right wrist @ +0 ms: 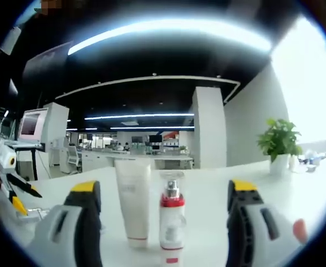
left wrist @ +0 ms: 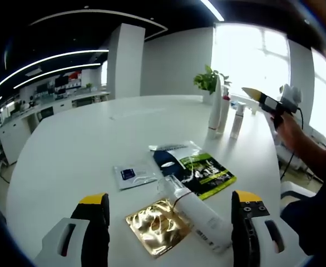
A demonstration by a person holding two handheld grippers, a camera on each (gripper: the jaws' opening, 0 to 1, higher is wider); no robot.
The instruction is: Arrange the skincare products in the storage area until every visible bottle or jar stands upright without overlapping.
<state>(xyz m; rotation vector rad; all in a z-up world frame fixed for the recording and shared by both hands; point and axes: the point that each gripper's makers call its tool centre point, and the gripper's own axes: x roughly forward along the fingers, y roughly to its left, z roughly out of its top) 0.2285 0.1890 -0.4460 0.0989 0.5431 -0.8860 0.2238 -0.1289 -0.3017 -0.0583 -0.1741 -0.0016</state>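
Left gripper (left wrist: 170,222) unclenched around a white tube (left wrist: 199,214) lying on the bench (left wrist: 68,150), touching a gold sachet (left wrist: 158,225). Right gripper (right wrist: 163,214) unclenched, facing an upright tube (right wrist: 133,203) and a pump bottle (right wrist: 172,214) just beside it. Lying tube likely light, soft, slippery — grip mid-body

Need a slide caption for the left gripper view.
Open left gripper over a fallen white tube and sachets; three bottles stand beyond.
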